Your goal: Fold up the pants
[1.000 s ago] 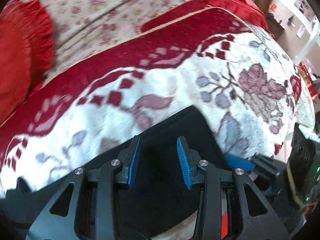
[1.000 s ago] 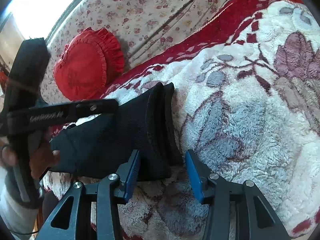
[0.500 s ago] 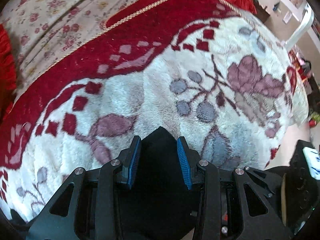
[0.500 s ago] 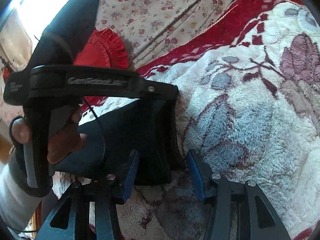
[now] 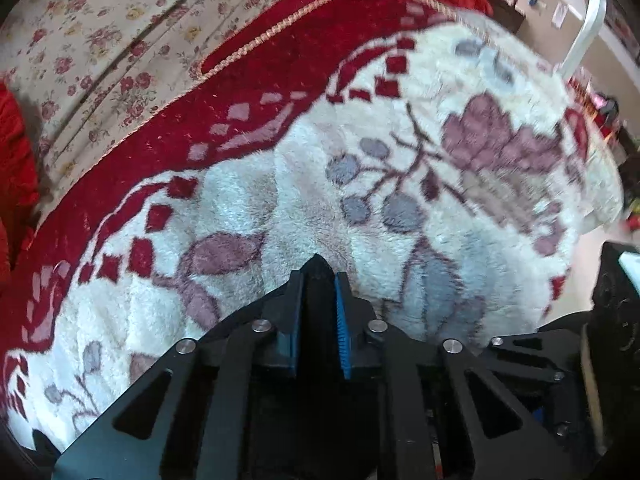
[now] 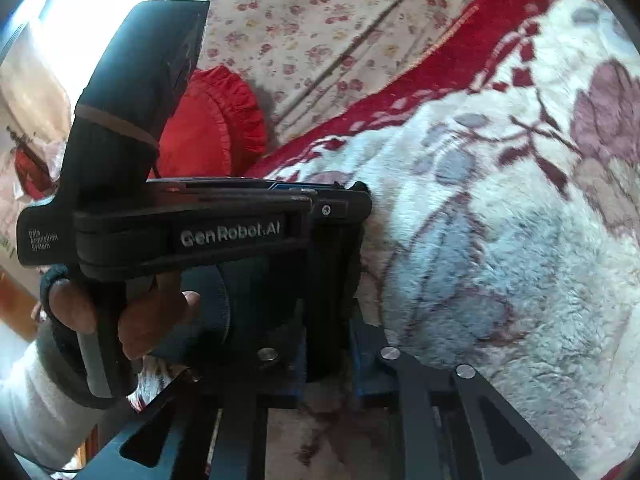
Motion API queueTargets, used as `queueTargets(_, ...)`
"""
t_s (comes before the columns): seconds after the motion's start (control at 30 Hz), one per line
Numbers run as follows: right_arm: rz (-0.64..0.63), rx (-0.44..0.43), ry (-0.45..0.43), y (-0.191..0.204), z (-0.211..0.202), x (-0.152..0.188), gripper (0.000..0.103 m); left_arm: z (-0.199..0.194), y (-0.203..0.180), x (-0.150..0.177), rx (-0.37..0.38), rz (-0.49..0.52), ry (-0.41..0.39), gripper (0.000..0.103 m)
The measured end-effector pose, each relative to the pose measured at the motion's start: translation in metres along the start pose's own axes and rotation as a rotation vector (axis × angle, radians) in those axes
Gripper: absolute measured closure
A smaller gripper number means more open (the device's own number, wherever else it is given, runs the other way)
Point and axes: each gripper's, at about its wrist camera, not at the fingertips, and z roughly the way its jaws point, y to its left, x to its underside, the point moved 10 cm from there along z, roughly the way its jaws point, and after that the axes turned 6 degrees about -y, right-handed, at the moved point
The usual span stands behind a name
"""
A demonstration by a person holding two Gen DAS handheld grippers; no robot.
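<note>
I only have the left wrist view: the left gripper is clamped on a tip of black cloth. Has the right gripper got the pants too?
Observer: Yes. The right gripper has its blue pads closed on the pants, on the folded edge.
Operator: How near is it to the left gripper?
Observer: The left gripper pinches the same edge, farther along it from the right one.
Operator: Is the rest of the pants lifted?
Observer: Cannot tell. The body trails left from both grips, behind your left hand, which hides much of it.
</note>
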Motion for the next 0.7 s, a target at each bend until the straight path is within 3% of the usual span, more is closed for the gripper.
queueTargets(0.23, -0.055, -0.11, -0.074, 0.05, -0.022, -0.026, 0.089, -0.07, 0.025, -0.014, -0.002, -0.051, -0.11, 0.091)
queueTargets(0.4, -0.166, -0.221, -0.067, 0.119, -0.018, -0.032, 0.089, -0.126, 0.069, -0.011, -0.047, -0.103, -0.189, 0.091)
queueTargets(0.57, -0.256, -0.32, -0.02, 0.191, 0.006, -0.026, 0.089, -0.169, 0.119, 0.02, -0.114, -0.181, -0.233, 0.092)
queueTargets(0.7, -0.319, -0.381, 0.068, 0.242, 0.048, -0.001, 0.089, -0.188, 0.172, 0.062, -0.182, -0.29, -0.227, 0.092)
